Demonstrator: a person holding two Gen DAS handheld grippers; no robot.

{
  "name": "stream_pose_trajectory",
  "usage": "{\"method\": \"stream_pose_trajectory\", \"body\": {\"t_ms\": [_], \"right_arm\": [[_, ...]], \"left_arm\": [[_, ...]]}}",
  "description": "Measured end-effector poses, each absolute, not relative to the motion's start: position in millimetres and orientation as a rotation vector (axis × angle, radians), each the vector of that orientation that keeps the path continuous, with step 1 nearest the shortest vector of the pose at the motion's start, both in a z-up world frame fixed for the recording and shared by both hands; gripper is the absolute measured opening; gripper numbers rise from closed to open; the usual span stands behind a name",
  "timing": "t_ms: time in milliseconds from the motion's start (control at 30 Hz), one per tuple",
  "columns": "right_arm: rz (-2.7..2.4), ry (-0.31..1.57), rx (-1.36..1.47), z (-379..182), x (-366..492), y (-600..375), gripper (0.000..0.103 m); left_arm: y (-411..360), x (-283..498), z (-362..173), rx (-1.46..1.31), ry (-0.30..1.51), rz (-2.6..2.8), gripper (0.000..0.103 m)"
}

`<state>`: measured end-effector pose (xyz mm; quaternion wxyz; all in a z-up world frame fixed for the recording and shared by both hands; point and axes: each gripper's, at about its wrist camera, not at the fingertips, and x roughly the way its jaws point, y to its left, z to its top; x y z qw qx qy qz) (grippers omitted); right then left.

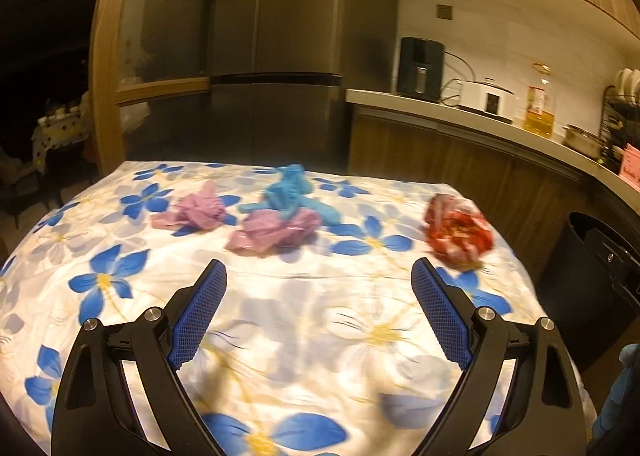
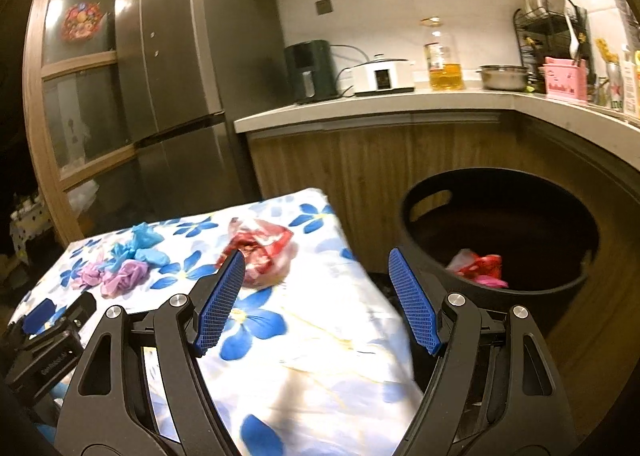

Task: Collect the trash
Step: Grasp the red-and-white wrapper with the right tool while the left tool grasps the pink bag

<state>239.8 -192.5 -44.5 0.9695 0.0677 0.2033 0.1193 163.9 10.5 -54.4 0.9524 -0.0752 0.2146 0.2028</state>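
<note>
Crumpled plastic bags lie on a table with a blue-flowered cloth: a red-and-white bag at the right, two purple bags and a blue bag in the middle. My left gripper is open and empty, short of them. My right gripper is open and empty over the table's right edge, its left finger in front of the red-and-white bag. A black bin to the right holds a red bag.
A kitchen counter with an air fryer, cooker, oil bottle and pot runs behind the bin. A grey fridge stands beyond the table. The left gripper's body shows at the lower left of the right wrist view.
</note>
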Motion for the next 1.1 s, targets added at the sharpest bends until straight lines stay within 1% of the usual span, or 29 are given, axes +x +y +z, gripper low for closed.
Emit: {"method": "stream_pose_trajectory", "body": {"t_ms": [233, 533, 600, 700, 767, 800, 867, 900, 933, 967, 1033, 1067, 1100], "right_arm": [[0.266, 0.421, 0.116, -48.2, 262.9, -155.9, 0.074], [0.258, 0.480, 0.077, -57.7, 321.8, -115.3, 0.073], [0.257, 0.503, 0.073, -62.8, 333.2, -109.2, 0.072], [0.258, 0.541, 0.067, -69.9, 347.7, -102.1, 0.066], [0.256, 0.569, 0.073, -75.6, 355.9, -99.0, 0.059], [0.256, 0.584, 0.075, -78.3, 358.7, -98.2, 0.057], [0.257, 0.613, 0.065, -83.6, 363.3, -94.7, 0.046], [0.258, 0.620, 0.058, -85.5, 364.0, -92.9, 0.043], [0.254, 0.624, 0.050, -86.7, 364.1, -91.5, 0.037], [0.254, 0.626, 0.048, -87.2, 363.6, -91.3, 0.026], [0.263, 0.633, 0.053, -88.3, 363.4, -92.4, 0.018], [0.265, 0.633, 0.055, -88.8, 363.0, -93.2, 0.010], [0.273, 0.635, 0.058, -89.4, 362.2, -93.9, 0.007]], "left_arm": [[49.8, 168.4, -48.4, -0.165, 0.424, 0.472, 0.090], [70.4, 180.2, -43.7, -0.187, 0.416, 0.491, 0.090], [73.5, 185.1, -45.5, -0.187, 0.423, 0.493, 0.090], [79.3, 193.7, -49.9, -0.196, 0.444, 0.495, 0.090], [81.8, 195.9, -53.0, -0.197, 0.453, 0.499, 0.090], [82.8, 196.9, -54.6, -0.197, 0.457, 0.500, 0.090], [85.1, 199.4, -58.2, -0.203, 0.469, 0.497, 0.090], [85.2, 200.0, -59.7, -0.206, 0.473, 0.495, 0.090], [85.8, 200.7, -60.9, -0.209, 0.474, 0.495, 0.090], [86.4, 201.6, -62.4, -0.212, 0.476, 0.495, 0.090], [87.1, 202.9, -65.3, -0.222, 0.481, 0.486, 0.090], [88.3, 203.4, -66.5, -0.229, 0.483, 0.479, 0.090], [89.4, 204.3, -68.0, -0.237, 0.486, 0.475, 0.090]]}}
